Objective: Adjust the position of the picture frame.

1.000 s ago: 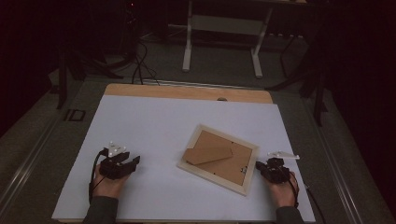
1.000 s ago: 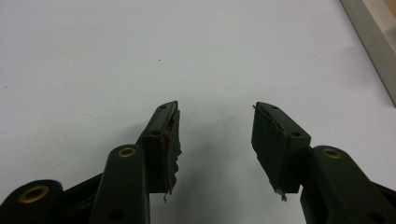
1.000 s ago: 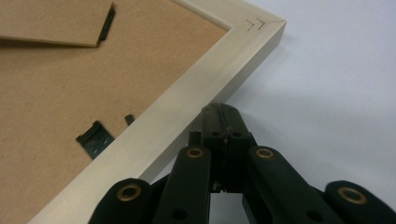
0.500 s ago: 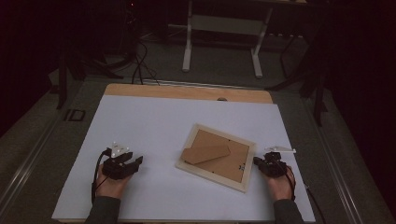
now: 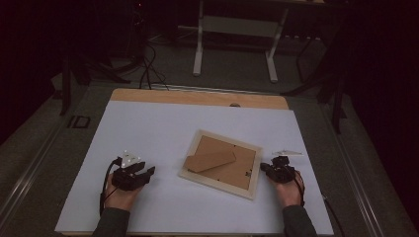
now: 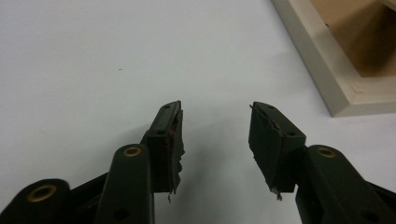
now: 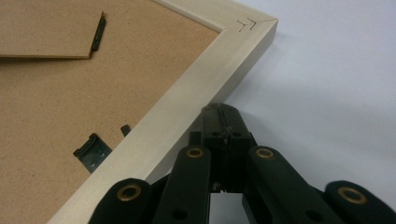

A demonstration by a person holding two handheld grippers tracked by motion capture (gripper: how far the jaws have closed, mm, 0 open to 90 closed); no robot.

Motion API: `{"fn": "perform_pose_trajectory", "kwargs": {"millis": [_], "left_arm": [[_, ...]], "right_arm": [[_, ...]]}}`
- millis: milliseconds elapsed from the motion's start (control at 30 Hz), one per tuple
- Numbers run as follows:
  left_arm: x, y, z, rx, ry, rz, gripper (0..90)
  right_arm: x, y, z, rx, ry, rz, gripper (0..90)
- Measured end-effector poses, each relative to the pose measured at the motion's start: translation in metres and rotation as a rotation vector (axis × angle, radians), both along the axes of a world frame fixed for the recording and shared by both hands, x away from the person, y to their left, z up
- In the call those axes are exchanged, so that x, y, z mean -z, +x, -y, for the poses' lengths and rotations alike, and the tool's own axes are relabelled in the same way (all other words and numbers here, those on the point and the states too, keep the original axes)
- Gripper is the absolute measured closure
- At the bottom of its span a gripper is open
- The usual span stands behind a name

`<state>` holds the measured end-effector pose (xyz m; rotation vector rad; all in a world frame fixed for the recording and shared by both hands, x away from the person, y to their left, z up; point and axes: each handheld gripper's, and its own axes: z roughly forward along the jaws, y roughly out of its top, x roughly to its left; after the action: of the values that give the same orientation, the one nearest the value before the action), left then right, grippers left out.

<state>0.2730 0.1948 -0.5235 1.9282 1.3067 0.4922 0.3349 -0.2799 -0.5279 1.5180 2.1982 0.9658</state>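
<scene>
A pale wooden picture frame (image 5: 221,164) lies face down on the white surface (image 5: 148,128), its brown backing board and folded stand flap (image 5: 210,160) facing up. My right gripper (image 5: 267,169) is shut, and its tips (image 7: 224,116) rest against the outer side of the frame's rail (image 7: 196,84) near a corner. My left gripper (image 5: 148,172) sits to the frame's left, apart from it. It is open, its jaws have just been closing a little, and nothing is between them (image 6: 215,112). A corner of the frame (image 6: 322,79) lies ahead of it to the right.
A small pale object (image 5: 286,152) lies on the white surface just beyond my right gripper. A wooden table strip (image 5: 197,97) runs along the back edge. Behind it stand a metal stand (image 5: 234,44) and floor cables (image 5: 148,69). Black turn tabs (image 7: 91,151) sit on the backing.
My right gripper has moved left against the frame, and the frame has slid a little to the left. My left hand has stayed put.
</scene>
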Motion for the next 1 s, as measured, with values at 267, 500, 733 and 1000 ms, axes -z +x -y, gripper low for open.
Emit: {"fn": "perform_pose_trajectory", "kwargs": {"millis": [267,500,733,1000], "left_arm": [[0.0,-0.001,0.002,0.013,-0.003,-0.005,56.8],[0.001,-0.001,0.002,0.018,-0.007,-0.006,57.4],[0.001,-0.002,0.003,0.032,-0.01,-0.005,60.1],[-0.001,-0.004,0.002,0.043,-0.018,-0.007,64.3]], "right_arm": [[-0.002,0.007,-0.016,-0.029,-0.029,-0.004,89.9],[-0.002,0.012,-0.028,-0.048,-0.043,-0.007,89.9],[-0.004,0.02,-0.043,-0.075,-0.057,-0.014,89.9],[-0.006,0.029,-0.063,-0.111,-0.065,-0.023,89.8]]}}
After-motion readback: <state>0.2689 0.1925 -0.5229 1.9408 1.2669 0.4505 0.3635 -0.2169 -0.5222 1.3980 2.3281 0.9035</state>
